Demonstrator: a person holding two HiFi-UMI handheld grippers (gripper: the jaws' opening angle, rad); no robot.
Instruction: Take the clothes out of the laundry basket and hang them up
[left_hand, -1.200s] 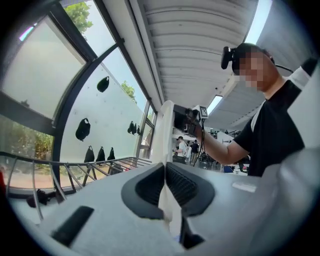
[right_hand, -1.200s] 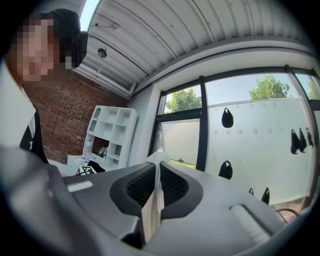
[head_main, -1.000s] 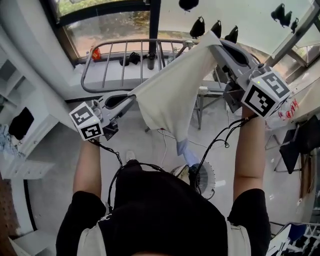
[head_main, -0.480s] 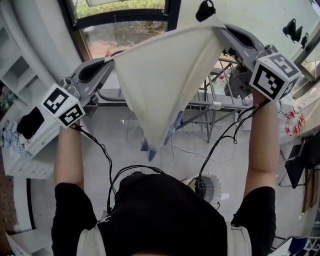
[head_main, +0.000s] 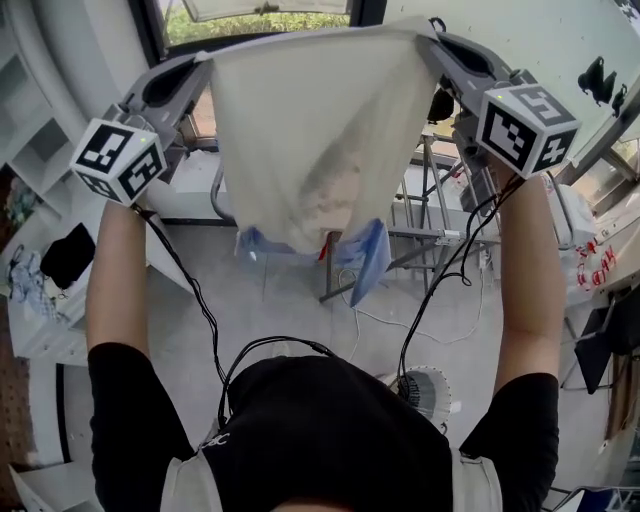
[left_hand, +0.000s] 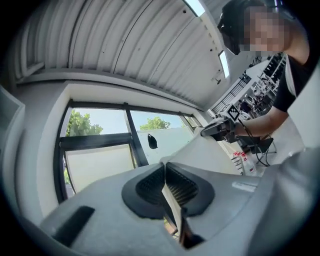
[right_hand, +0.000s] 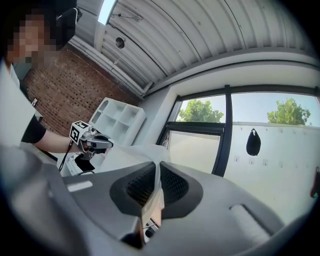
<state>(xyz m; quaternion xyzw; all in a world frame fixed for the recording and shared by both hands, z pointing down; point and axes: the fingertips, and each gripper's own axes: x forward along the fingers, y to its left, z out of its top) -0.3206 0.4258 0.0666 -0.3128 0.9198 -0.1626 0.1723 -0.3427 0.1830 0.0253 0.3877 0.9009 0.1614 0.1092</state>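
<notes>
A cream cloth (head_main: 310, 130) with a light-blue lower edge (head_main: 365, 250) hangs spread between my two grippers, held high in front of the window. My left gripper (head_main: 207, 62) is shut on its left top corner; the cloth edge (left_hand: 172, 202) shows pinched between the ribbed pads. My right gripper (head_main: 425, 40) is shut on the right top corner, with the cloth (right_hand: 152, 197) squeezed between its pads. In the right gripper view the cloth stretches across to my left gripper (right_hand: 102, 142). The laundry basket is not in view.
A metal drying rack (head_main: 420, 230) stands below and behind the cloth. A dark window frame (head_main: 365, 12) is straight ahead. White shelves (head_main: 40, 150) line the left wall. A small white fan (head_main: 425, 385) sits on the floor, with cables trailing nearby.
Both grippers have risen and moved forward with the cloth. The left one rose more and rolled, so the cloth's top edge now runs level and the cloth hangs wider.
</notes>
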